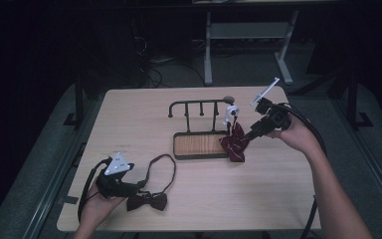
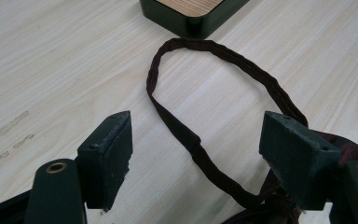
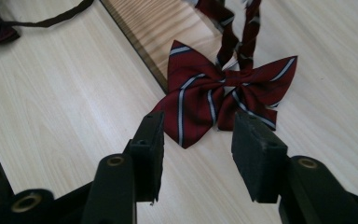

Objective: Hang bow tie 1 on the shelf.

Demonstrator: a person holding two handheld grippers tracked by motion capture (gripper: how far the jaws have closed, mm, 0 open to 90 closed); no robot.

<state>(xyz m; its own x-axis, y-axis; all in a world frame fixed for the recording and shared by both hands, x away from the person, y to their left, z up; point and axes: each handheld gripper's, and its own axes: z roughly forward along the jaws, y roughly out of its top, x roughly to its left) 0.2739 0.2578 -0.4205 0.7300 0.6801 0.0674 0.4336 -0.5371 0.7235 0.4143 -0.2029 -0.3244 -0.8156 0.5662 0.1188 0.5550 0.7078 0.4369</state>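
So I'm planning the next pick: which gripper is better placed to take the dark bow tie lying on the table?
Left. The left gripper hangs open right over the dark bow tie, its strap between the jaws. The right gripper is across the table, by the striped bow tie on the rack.

A rack (image 1: 199,124) stands on the surface (image 1: 278,194), a little far of the middle. A striped bow tie (image 1: 236,142) hangs at the right end of the rack, over the right edge of its base. The right gripper (image 1: 251,133) is just right of this tie. A second bow tie (image 1: 146,201) lies near left on the surface, its strap (image 1: 160,169) looping toward the rack. The left gripper (image 1: 129,188) is just left of it.
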